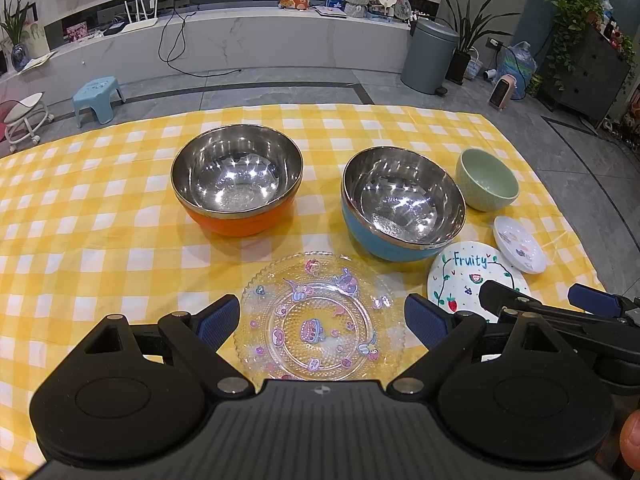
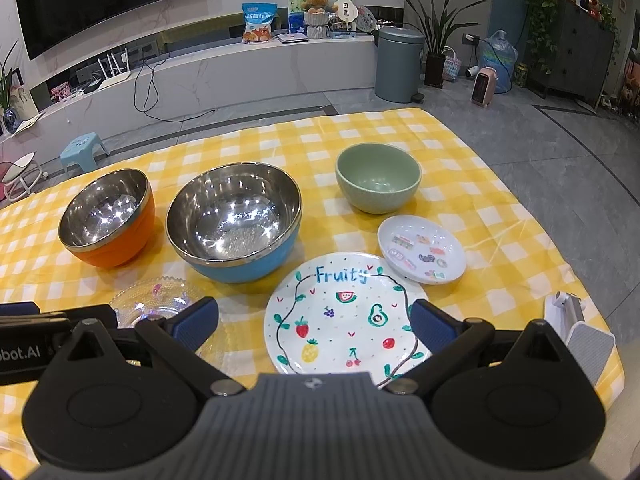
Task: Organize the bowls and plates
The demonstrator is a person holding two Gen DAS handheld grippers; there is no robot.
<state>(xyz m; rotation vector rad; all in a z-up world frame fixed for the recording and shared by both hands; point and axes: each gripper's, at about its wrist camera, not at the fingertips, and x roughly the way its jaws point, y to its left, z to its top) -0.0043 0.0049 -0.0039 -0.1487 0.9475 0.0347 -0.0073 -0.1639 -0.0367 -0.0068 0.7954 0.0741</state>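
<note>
Grey tiled floor [image 2: 540, 152], long white marble ledge [image 2: 248, 68], dark wall television [image 2: 104, 0], grey bin [image 2: 399, 65], potted plants, blue stool [image 1: 97, 98].

Three bowls [image 2: 234, 222]; three plates [image 2: 344, 314].

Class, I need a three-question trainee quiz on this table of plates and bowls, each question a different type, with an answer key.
1. True or false: the left gripper is shut on the clear glass plate.
2. Which bowl has no steel lining? A) orange bowl B) blue bowl C) green bowl
3. Fill in: the word painted on the white plate under the right gripper is ____.

Key: 1 false, both grippers are open and empty; 2 C; 3 Fruity.
</note>
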